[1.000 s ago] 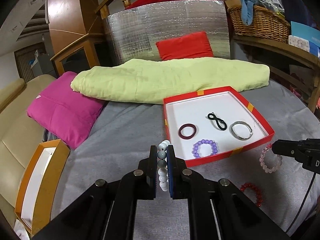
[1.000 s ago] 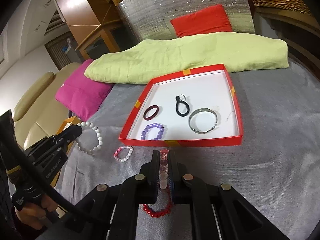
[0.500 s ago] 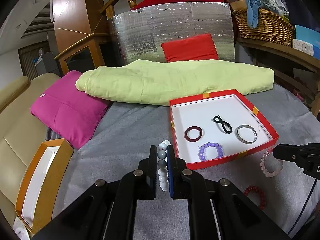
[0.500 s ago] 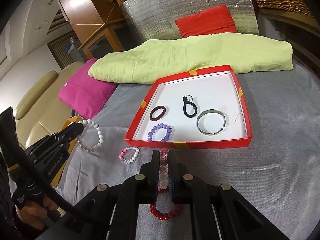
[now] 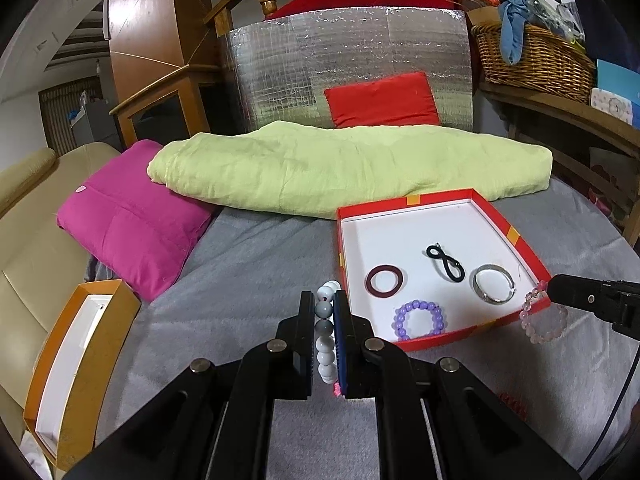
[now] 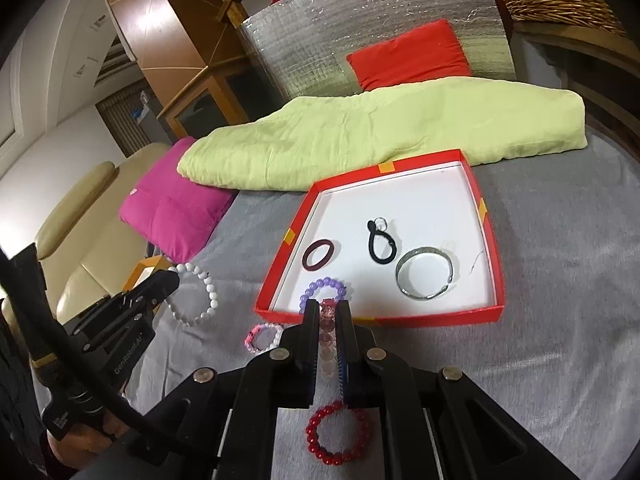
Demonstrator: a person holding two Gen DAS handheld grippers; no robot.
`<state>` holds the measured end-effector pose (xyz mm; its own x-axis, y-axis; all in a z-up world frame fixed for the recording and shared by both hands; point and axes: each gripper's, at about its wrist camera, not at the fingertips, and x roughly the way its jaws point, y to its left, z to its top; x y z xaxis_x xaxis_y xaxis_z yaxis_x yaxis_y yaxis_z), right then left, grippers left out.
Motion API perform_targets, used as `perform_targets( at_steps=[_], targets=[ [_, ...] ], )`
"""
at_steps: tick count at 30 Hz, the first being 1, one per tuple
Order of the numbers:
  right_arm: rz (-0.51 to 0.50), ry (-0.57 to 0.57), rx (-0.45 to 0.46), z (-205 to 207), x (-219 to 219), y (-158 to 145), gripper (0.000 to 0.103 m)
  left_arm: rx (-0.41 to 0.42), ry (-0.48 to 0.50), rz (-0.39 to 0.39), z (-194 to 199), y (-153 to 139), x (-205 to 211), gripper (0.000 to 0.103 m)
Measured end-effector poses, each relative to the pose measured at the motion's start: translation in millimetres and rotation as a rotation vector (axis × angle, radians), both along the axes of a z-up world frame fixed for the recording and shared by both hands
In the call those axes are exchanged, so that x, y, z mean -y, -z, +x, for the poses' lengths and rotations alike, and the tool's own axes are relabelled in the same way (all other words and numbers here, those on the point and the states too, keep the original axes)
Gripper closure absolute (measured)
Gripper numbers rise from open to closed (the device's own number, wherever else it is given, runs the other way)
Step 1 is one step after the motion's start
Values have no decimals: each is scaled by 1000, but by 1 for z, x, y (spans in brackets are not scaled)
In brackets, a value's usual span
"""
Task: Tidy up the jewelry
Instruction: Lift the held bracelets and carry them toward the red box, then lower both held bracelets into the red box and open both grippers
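Observation:
My left gripper (image 5: 324,312) is shut on a white and grey bead bracelet (image 5: 325,344) that hangs just left of the red tray (image 5: 530,258). In the right wrist view the same left gripper (image 6: 170,280) holds that white bracelet (image 6: 200,298) over the grey cloth. My right gripper (image 6: 328,320) is shut on a pale pink bead bracelet (image 6: 328,334) at the tray's (image 6: 400,317) front rim. The tray holds a dark red ring (image 6: 318,254), a black hair tie (image 6: 380,246), a silver bangle (image 6: 426,278) and a purple bead bracelet (image 6: 322,290).
A red bead bracelet (image 6: 338,432) and a small pink and white bracelet (image 6: 262,338) lie on the grey cloth near me. An orange box (image 5: 100,340) sits at the left edge. A green folded blanket (image 5: 352,168) and a magenta cushion (image 5: 132,216) lie behind.
Both grippers keep their hold on their bracelets. The views drift only slightly and nothing on the cloth or in the tray has shifted.

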<state>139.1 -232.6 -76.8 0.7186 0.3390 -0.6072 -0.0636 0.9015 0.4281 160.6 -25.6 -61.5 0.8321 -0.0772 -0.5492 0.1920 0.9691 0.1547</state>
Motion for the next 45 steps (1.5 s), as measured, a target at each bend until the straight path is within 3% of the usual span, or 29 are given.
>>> perform_targets(
  at_steps=[11, 20, 28, 45],
  targets=[
    [24, 97, 33, 34, 34, 3, 95, -10, 56, -89, 33, 6, 18, 93],
    [66, 170, 0, 81, 62, 22, 95, -34, 101, -140, 76, 17, 29, 93],
    [116, 171, -11, 122, 63, 31, 95, -40, 164, -99, 113, 19, 55, 93],
    [214, 184, -92, 163, 67, 64, 95, -199, 218, -170, 183, 48, 90, 93]
  ],
)
